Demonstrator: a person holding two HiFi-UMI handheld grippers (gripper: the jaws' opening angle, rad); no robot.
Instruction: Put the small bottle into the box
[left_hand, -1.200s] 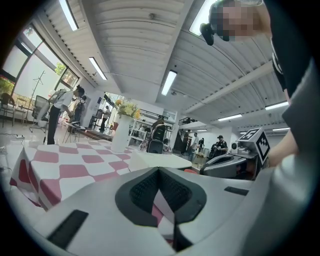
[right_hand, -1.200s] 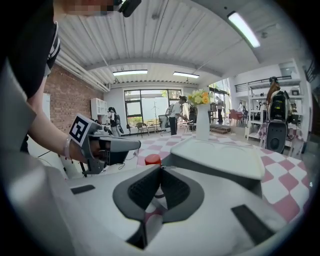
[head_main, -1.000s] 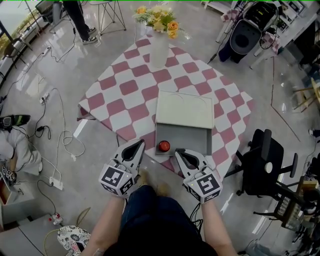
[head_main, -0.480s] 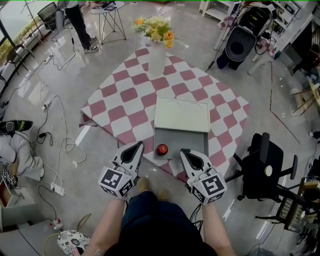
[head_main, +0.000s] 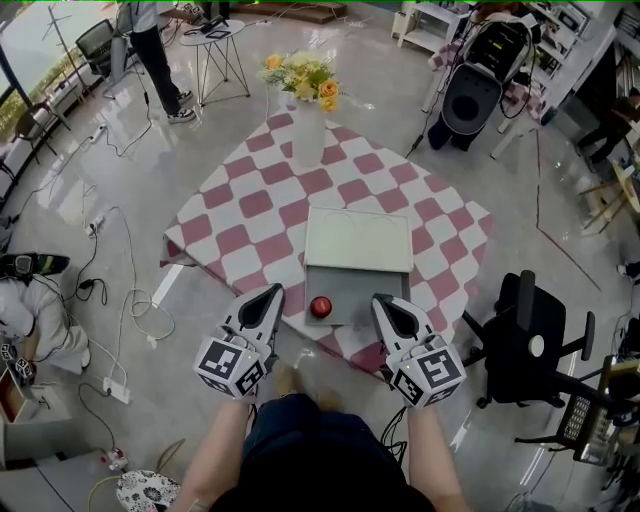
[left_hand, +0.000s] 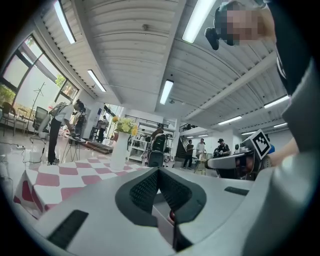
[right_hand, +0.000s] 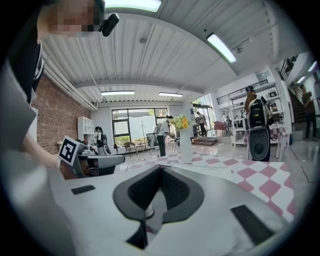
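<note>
While overhead shows boxed bottle (head_main: 320, 307), ceiling (left_hand: 130, 45) elsewhere

The head view looks steeply down from well above the bench (head_main: 250, 205), taking in the left claw (head_main: 270, 292) and right claw (head_main: 383, 302). Each claw view sits low behind its own jaws, facing across the bench. Both share the vase (right_hand: 185, 145) and the opposite claw.

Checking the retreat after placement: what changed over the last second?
The right gripper drew off to the right, away from the bottle. The left gripper barely shifted. Nothing was grabbed or released. Both grippers stay shut and empty, and the bottle still sits in the open box.
</note>
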